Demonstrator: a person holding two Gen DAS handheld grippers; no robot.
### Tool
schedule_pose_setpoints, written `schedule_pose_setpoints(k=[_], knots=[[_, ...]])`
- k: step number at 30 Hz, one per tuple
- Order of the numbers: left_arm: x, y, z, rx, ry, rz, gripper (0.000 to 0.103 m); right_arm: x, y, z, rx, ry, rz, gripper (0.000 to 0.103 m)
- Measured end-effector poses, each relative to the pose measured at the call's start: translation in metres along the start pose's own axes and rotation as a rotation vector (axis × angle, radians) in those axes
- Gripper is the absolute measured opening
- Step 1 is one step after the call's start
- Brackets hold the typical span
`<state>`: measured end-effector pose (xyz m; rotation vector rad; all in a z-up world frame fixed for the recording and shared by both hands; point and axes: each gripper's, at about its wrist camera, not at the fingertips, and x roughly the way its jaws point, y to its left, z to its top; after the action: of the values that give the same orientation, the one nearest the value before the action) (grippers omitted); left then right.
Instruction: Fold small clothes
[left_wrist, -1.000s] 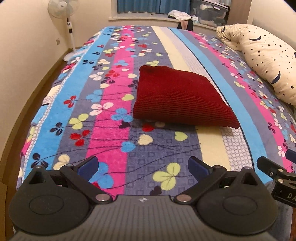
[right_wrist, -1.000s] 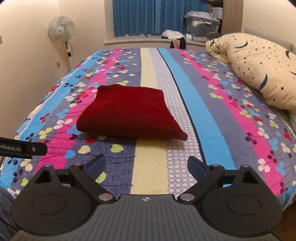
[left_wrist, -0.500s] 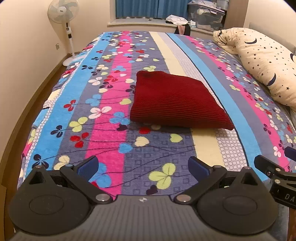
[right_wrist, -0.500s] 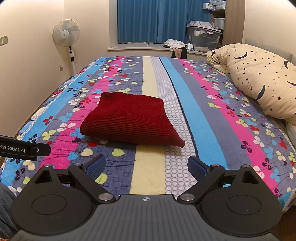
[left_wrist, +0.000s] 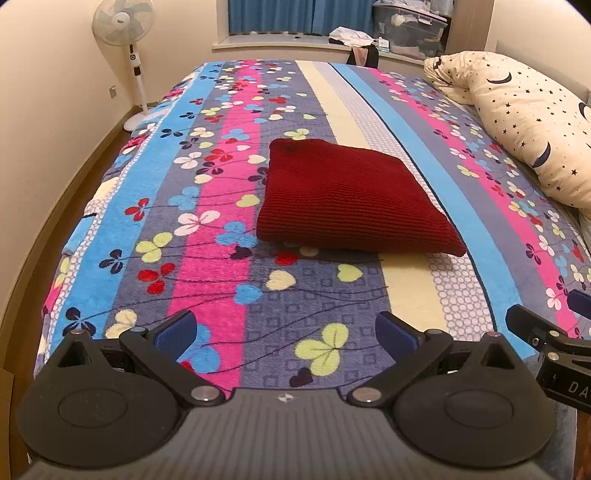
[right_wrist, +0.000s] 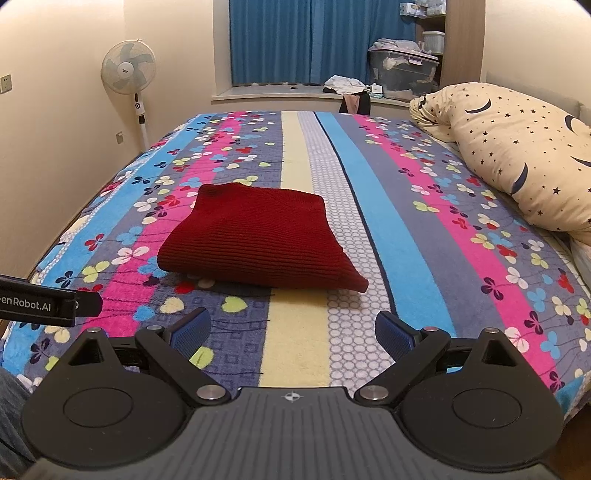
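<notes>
A dark red ribbed knit garment lies folded into a thick rectangle in the middle of the striped floral bedspread. My left gripper hangs over the bed's near edge, well short of the garment, open with nothing between its blue pads. My right gripper is likewise open and empty, near the front edge, with the garment ahead and slightly left. Each gripper's body shows at the side edge of the other wrist view.
A cream star-and-moon pillow lies along the bed's right side. A standing fan is at the far left by the wall. A window ledge with blue curtains, clothes and storage boxes is beyond the bed.
Both grippers have drawn back and tilted upward, so the garment sits lower in each view and more of the window wall shows. The garment itself has not moved.
</notes>
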<state>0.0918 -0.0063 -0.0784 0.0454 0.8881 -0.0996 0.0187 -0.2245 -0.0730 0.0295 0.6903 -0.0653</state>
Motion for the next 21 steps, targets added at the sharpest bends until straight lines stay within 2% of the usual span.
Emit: schedule_pose_setpoints(k=[21], knots=[[-0.0040,-0.0013,-0.0003,0.030,-0.006,0.001,0.103,0.0011,0.0070,0.0026,-0.002,-0.004,0.003,0.096]])
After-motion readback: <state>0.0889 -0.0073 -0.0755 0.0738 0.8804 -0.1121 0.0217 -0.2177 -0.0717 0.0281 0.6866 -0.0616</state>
